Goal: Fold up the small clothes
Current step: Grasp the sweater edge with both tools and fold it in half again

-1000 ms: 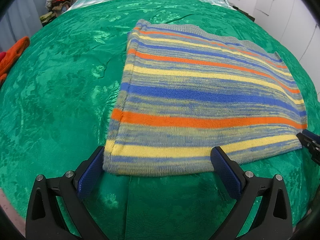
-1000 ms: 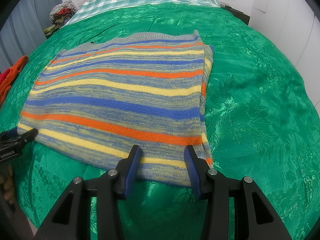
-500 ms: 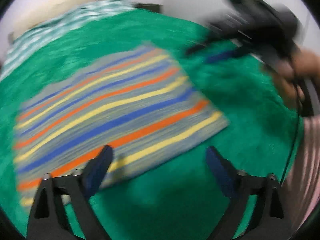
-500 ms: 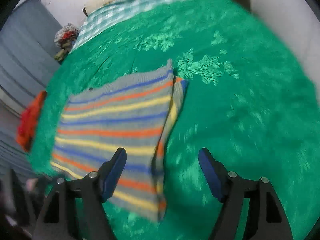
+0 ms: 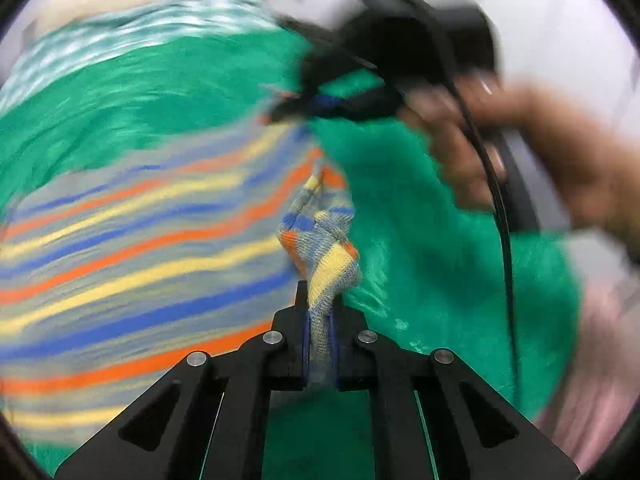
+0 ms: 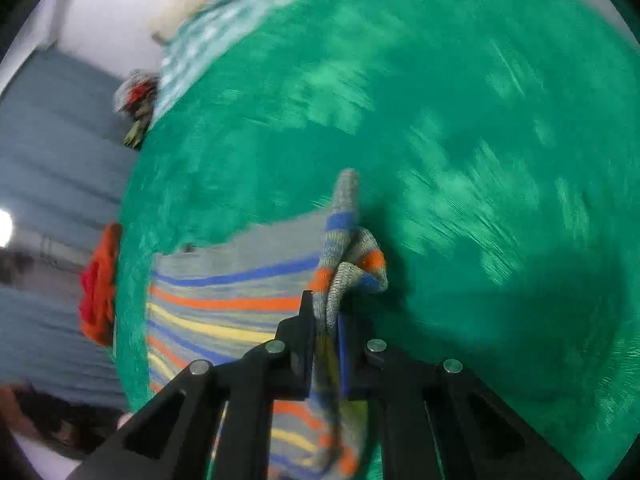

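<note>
Both my claws, wide open a moment ago, have clamped onto the striped knitted garment (image 5: pixel 132 240): left gripper (image 5: pixel 320 332) pinches one bunched corner, right gripper (image 6: pixel 326 332) another, over the green bedspread (image 6: pixel 460 140). The next fold can begin.

Both views are evenly bright but heavily motion-smeared, with black fisheye corners curving the edges. Sheen streaks across the green bedspread (image 6: pixel 460 128), and a white glare spot burns at the right-wrist view's left edge. Only the knit (image 5: pixel 324 280) nearest each lens stays sharp.
</note>
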